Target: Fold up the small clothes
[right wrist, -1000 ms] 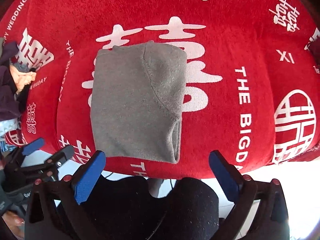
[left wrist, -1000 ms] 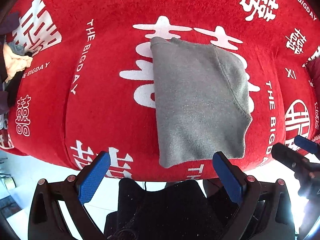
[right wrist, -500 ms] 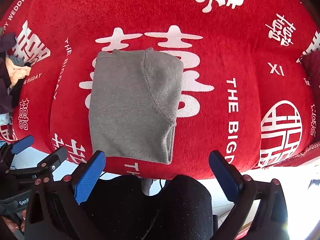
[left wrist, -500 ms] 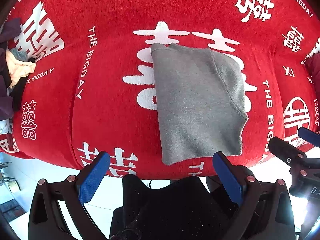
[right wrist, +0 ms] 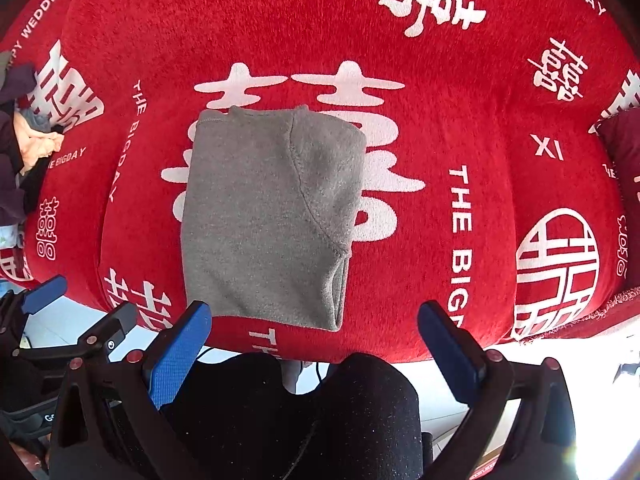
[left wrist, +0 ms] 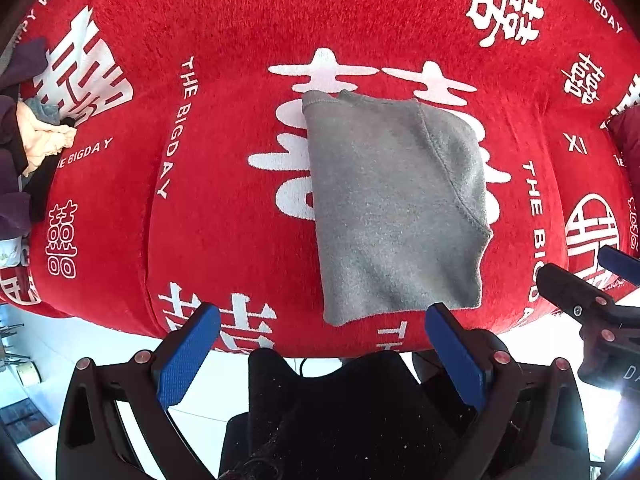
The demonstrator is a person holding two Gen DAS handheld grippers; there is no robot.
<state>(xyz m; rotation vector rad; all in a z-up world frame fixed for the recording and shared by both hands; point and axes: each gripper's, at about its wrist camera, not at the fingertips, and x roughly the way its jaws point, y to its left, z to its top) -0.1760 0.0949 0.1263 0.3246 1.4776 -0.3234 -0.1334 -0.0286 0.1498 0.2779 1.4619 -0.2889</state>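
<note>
Surface: red cover (left wrist: 224, 216) printed with white characters, draped on what we take for a sofa.
Left claw (left wrist: 316, 344): wide, empty.
Right claw (right wrist: 314, 338): wide, empty.
Grey garment (right wrist: 264, 216): folded, just ahead of both claws; long axis runs away from us; left claw looks marginally nearer.
Clothes pile (left wrist: 24, 148): far left.

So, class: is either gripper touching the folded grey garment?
Apart. In the left wrist view, the left gripper is open and empty, hovering short of the grey garment. The right wrist view shows the right gripper likewise open, clear of it.
</note>
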